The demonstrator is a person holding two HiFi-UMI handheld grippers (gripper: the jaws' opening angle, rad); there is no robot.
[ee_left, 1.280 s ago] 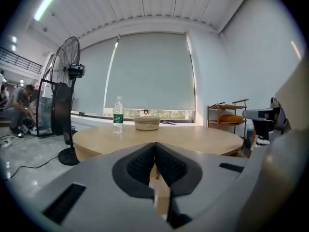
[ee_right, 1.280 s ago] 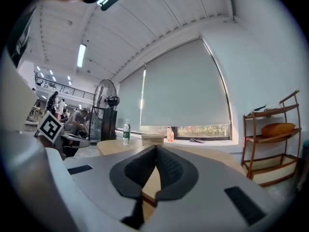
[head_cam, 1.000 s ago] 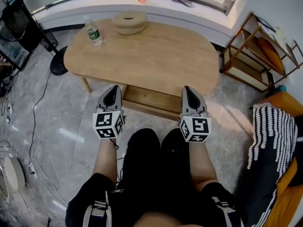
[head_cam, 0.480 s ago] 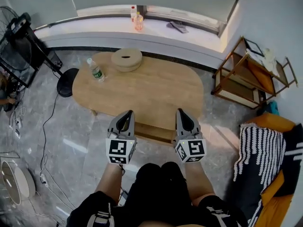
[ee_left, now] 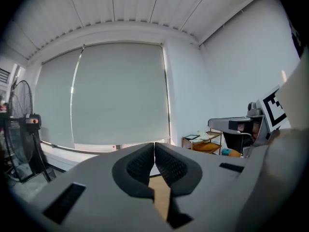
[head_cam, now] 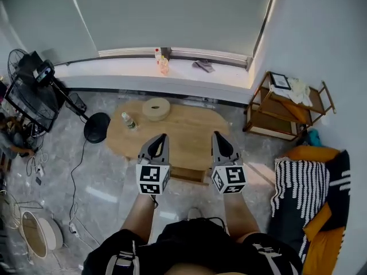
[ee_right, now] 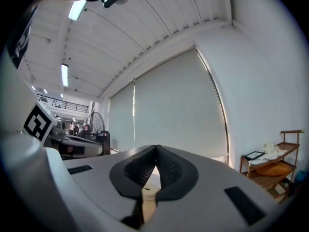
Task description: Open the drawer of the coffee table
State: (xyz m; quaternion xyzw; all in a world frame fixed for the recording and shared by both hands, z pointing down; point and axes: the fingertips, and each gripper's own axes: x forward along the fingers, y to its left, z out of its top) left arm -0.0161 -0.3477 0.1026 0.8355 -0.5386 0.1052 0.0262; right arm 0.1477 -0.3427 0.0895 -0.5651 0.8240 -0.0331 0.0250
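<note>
The drawer shows under the coffee table's near edge, well below you. It looks like rigid wood that should slide; take its front lip. Your left gripper and right gripper hang above, jaws pressed together, empty.

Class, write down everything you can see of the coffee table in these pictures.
The coffee table has an oval, light wood-look top and stands level on the grey floor before the window ledge. A drawer shows under its near edge. A bottle and a round tan disc rest on its far left part.
</note>
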